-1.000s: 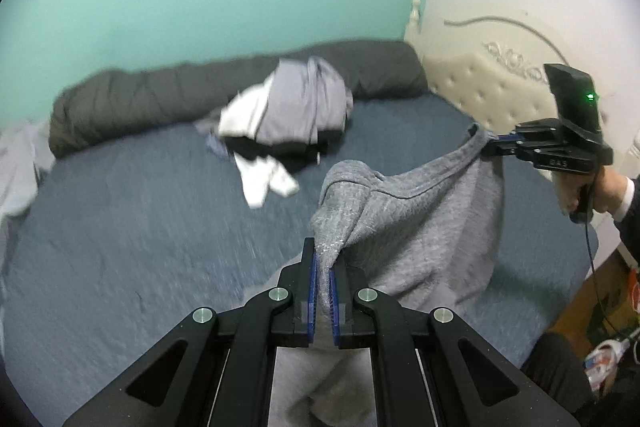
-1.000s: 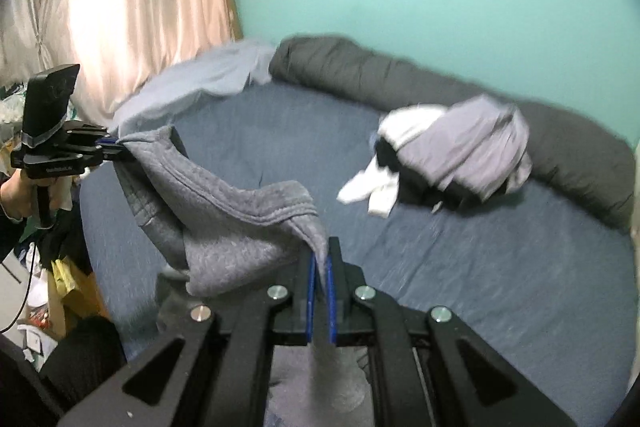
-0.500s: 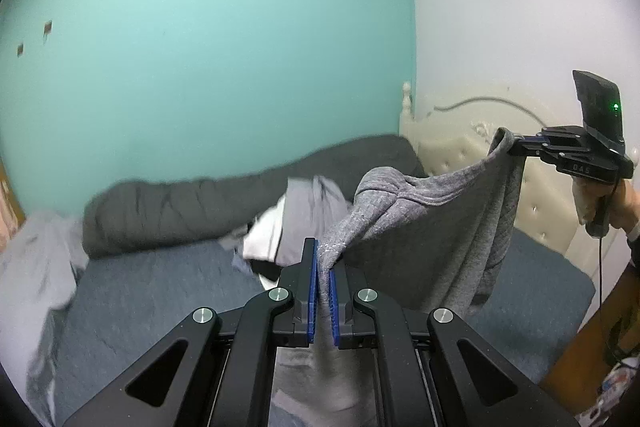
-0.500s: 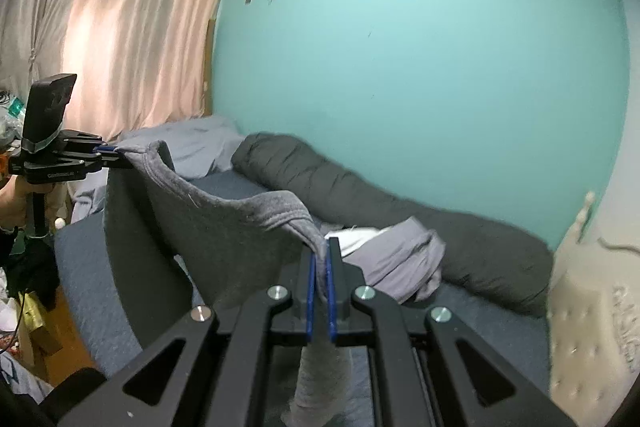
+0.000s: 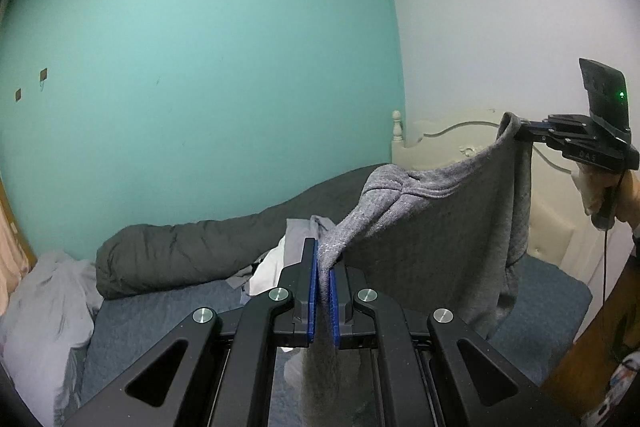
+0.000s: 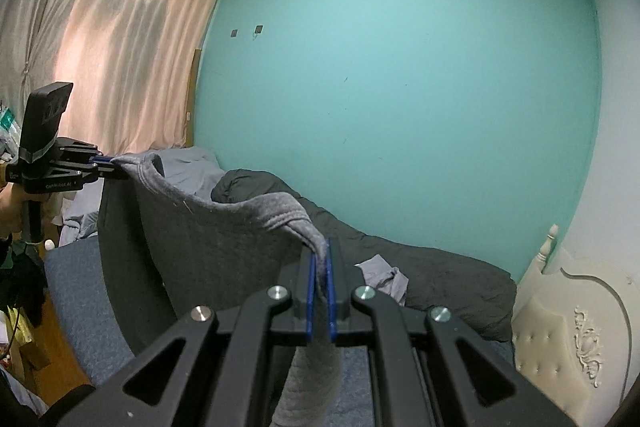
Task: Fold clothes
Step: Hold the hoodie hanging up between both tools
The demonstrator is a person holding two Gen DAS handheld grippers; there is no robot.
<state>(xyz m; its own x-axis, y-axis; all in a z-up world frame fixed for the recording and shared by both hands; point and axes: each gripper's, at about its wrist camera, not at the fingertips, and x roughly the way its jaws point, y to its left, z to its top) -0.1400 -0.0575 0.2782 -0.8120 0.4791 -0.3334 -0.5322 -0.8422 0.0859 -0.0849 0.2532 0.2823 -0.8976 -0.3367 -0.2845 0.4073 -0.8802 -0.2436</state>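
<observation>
We hold the grey sweatshirt [image 5: 448, 227] aloft, left gripper [image 5: 324, 291] and right gripper [image 6: 319, 295] each clamped on a shoulder, ready to lay it flat on the bed [image 5: 168, 311].

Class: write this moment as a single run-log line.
left gripper: shut on grey sweatshirt | right gripper: shut on grey sweatshirt | garment: hanging between both above bed | fold: not begun

Bed [image 5: 168, 315] with blue cover, cream headboard [image 6: 568, 327] at its 3 o'clock end. A rolled dark grey duvet [image 5: 192, 247] lies along the 12 o'clock edge; a heap of grey and white clothes [image 5: 276, 263] sits just before it, pale bedding [image 5: 44, 299] at 9 o'clock.
</observation>
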